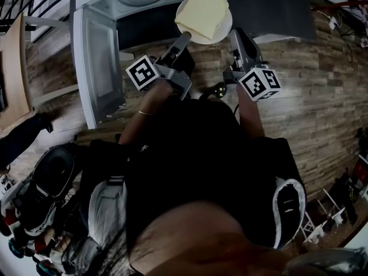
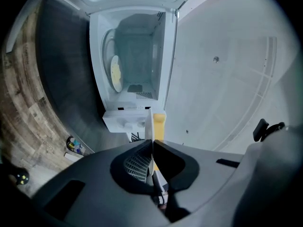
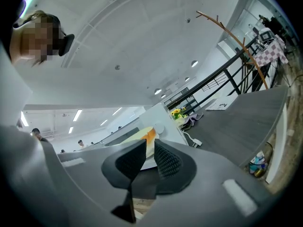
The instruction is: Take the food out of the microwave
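The left claw [image 1: 185, 37] was clamped tight on the rim of the round white plate [image 1: 225, 26], which carried the pale yellow slab of food [image 1: 201, 11] just outside the open white microwave [image 1: 95, 68], its door swung wide. Only the left gripper view looked into the oven's cavity, where a yellowish patch [image 2: 115, 73] sat on the turntable. Only the right gripper view showed the right claw [image 3: 150, 144] standing narrowly apart, with the plate's other edge in the gap, unpinched.
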`<state>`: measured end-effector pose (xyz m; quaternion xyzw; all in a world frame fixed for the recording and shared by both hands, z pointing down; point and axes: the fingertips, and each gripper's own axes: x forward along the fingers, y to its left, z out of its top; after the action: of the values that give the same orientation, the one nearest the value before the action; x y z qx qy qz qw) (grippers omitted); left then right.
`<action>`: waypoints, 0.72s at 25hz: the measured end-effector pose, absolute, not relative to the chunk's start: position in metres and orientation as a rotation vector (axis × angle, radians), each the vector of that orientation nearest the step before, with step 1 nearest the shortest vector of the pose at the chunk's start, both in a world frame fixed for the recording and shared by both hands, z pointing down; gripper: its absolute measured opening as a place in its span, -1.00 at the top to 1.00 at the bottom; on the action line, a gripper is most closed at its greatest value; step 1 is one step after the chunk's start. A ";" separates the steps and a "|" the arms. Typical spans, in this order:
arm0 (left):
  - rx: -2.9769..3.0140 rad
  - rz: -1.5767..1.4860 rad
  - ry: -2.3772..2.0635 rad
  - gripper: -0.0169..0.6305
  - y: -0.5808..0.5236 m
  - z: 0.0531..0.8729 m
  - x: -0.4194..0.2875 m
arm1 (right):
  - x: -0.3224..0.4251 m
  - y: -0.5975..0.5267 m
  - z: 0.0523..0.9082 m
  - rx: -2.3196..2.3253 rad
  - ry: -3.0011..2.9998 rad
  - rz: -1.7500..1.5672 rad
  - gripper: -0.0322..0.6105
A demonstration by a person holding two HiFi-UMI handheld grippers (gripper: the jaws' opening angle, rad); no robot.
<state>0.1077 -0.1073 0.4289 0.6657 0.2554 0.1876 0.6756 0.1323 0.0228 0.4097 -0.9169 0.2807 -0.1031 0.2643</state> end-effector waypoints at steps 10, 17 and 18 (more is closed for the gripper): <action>1.486 0.451 0.613 0.90 -0.065 0.425 0.107 | 0.127 0.063 0.408 -2.464 0.718 -0.252 0.83; 1.478 0.480 0.666 0.90 -0.020 0.420 0.108 | 0.120 0.108 0.406 -2.476 0.655 -0.225 0.82; 1.476 0.486 0.672 0.90 -0.014 0.420 0.107 | 0.119 0.113 0.405 -2.475 0.646 -0.221 0.82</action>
<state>0.1074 -0.0138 0.4198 0.6530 0.2974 0.2151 0.6625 0.1191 0.1135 0.4053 -0.9246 0.2414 -0.0826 0.2830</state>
